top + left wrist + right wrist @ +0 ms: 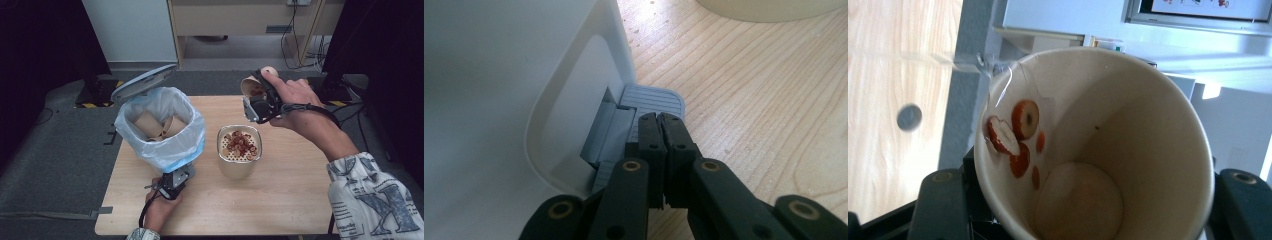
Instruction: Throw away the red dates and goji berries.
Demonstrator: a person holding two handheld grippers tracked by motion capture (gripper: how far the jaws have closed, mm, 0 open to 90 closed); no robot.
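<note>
Item: paper cup (1098,145), held in the right gripper (258,97), jaws clamped on its wall. Position: raised above the far part of the table (295,200), beyond the strainer pot (239,150), mouth tipped toward the pot. Contents: a few red fruit slices (1015,137) stuck to the inner wall; the rest of the cup looked bare.

Item: strainer pot, cream-coloured, standing near the middle of the table, its perforated insert carrying a heap of red slices (241,142).

Item: pedal bin (160,127), at the left half of the table, lid (142,82) raised, lined with a pale bag, several used paper cups (160,125) inside.

Item: left gripper (659,120), jaws shut with nothing between them, tips pressed on the grey pedal (656,100) at the bin's base, on the near side.

Step in hand, as judged: emptying the cup's slices into the strainer, with the bin held open for the cup.

Next move, as judged: a shake or further tilt directly over the pot to free the stuck slices, then carrying the cup leftward over the bin's open mouth and releasing it. The pedal would need to be held down throughout.
</note>
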